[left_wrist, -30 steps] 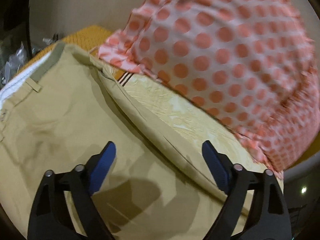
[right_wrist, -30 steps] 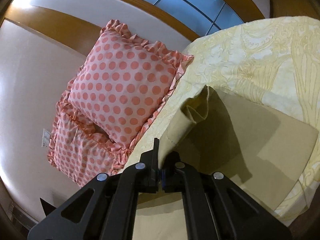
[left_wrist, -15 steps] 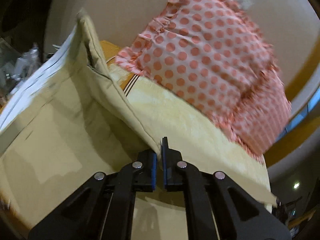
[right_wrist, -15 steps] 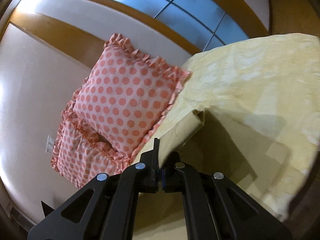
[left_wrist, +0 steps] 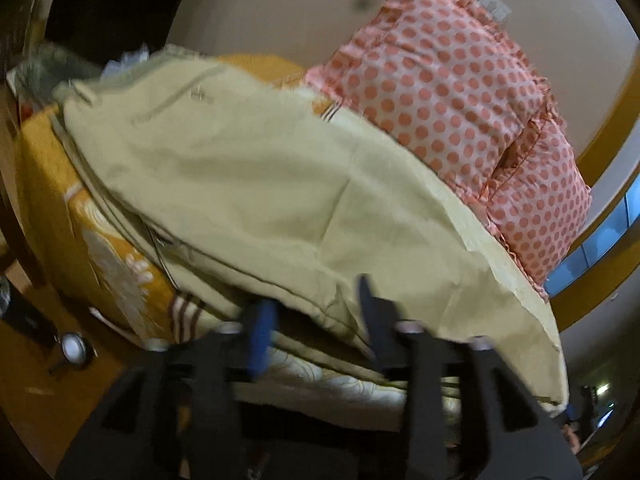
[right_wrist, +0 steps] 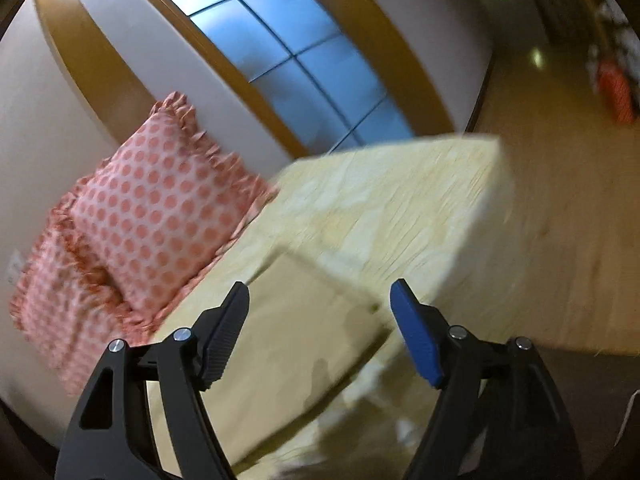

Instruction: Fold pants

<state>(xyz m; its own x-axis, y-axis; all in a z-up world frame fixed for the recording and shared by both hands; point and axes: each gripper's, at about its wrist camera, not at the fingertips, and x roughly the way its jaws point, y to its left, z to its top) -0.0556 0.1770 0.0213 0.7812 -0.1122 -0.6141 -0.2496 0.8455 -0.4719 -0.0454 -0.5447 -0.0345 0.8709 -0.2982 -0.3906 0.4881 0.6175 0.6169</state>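
Pants (left_wrist: 256, 184): khaki, lying folded over on the bed (left_wrist: 100, 240); landmark for all positions below = polka-dot pillow (left_wrist: 452, 92).

L wrist view (motion-blurred): pants spread across the bed just beside the pillow, upper layer doubled over lower layers, which show as stacked seams along the near edge. Waistband end w/ a pocket seam lies on the side far from the pillow; pants' long edge runs close along the pillow's lower frill, touching or nearly so (blur, cannot tell which). Left tongs (left_wrist: 316, 324) released, jaws apart w/ the near pants edge between and just beyond them, not gripped; blue pad on one finger. Bed cover (left_wrist: 120, 280) orange w/ pale pattern and stripes, exposed on the side of the pants away from the pillow. A second matching pillow (left_wrist: 552, 216) sits against the first, overlapped by its frilled edge.

R wrist view: pants (right_wrist: 288, 320) lie flat on the pale yellow bedspread (right_wrist: 400, 200), leg end near the pillow (right_wrist: 160, 208), squared hem corner farther from the pillow. Right tongs (right_wrist: 320, 320) released, jaws wide apart above the pants, holding nothing; blue pad on the finger away from the pillow. Window (right_wrist: 288, 52) w/ wooden frame on the wall behind the pillow; wood floor (right_wrist: 560, 200) beyond the bed.
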